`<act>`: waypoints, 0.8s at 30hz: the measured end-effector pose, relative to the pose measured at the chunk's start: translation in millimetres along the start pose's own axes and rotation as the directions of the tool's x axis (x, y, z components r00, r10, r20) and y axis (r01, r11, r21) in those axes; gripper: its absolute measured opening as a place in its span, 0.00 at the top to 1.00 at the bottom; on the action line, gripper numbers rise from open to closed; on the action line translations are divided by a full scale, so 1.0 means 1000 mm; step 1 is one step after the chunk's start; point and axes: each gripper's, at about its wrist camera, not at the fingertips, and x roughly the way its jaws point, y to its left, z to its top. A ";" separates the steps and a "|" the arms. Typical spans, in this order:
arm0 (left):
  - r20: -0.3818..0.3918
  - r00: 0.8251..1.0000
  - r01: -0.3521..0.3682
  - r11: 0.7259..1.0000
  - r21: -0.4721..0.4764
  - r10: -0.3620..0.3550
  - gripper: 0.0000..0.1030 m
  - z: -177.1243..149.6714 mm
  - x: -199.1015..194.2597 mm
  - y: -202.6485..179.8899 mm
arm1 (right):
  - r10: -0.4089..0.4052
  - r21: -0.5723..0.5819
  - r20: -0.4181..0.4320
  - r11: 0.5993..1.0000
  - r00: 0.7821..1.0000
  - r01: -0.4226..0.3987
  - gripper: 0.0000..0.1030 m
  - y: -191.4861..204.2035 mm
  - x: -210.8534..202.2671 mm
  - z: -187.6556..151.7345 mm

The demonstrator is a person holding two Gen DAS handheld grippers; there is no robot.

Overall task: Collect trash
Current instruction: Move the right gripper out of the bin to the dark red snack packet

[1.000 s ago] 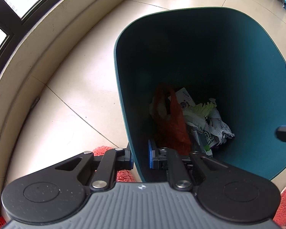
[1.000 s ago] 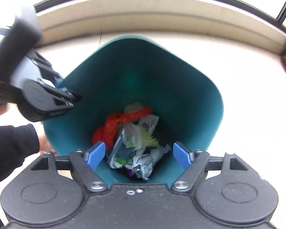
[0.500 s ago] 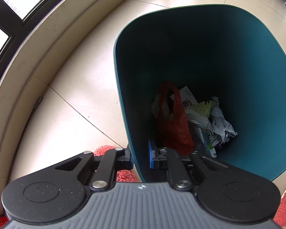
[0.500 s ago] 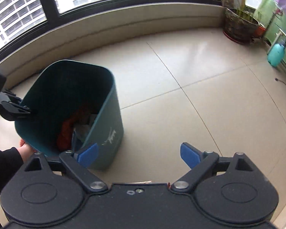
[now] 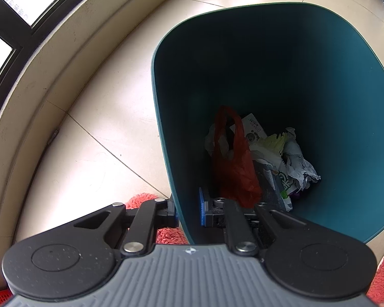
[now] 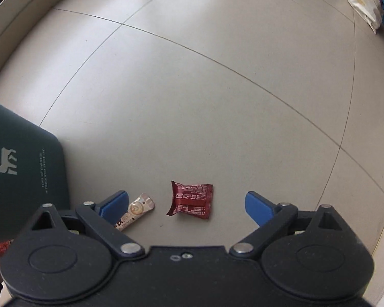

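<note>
The right gripper (image 6: 187, 206), spread wide, hangs over a red wrapper (image 6: 190, 199) on the floor; a beige wrapper (image 6: 138, 211) lies half-hidden by its left finger. The left gripper (image 5: 188, 211) pinches the teal bin (image 5: 166, 138) wall.

Two fisheye wrist cams, each behind its own gripper, both aimed steeply down. Left cam sits close over the rim of a dark teal plastic waste bin (image 5: 281, 51), looking into it w/ pale tiled floor (image 5: 94, 117) at left. Right cam looks down at the same tiled floor from nearby; bin's outer wall w/ printed deer logo fills its left edge. Shared: bin and floor.
</note>
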 end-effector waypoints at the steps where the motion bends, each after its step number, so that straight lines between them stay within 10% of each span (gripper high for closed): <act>1: -0.003 1.000 0.000 1.000 0.001 0.000 0.88 -0.001 0.001 -0.001 | -0.004 0.017 -0.008 1.000 1.000 0.004 0.05 -0.002 0.009 -0.001; 24: -0.022 1.000 -0.011 1.000 0.013 0.012 0.88 -0.003 0.009 -0.005 | -0.017 0.113 -0.112 0.993 0.994 0.030 0.18 -0.014 0.100 -0.023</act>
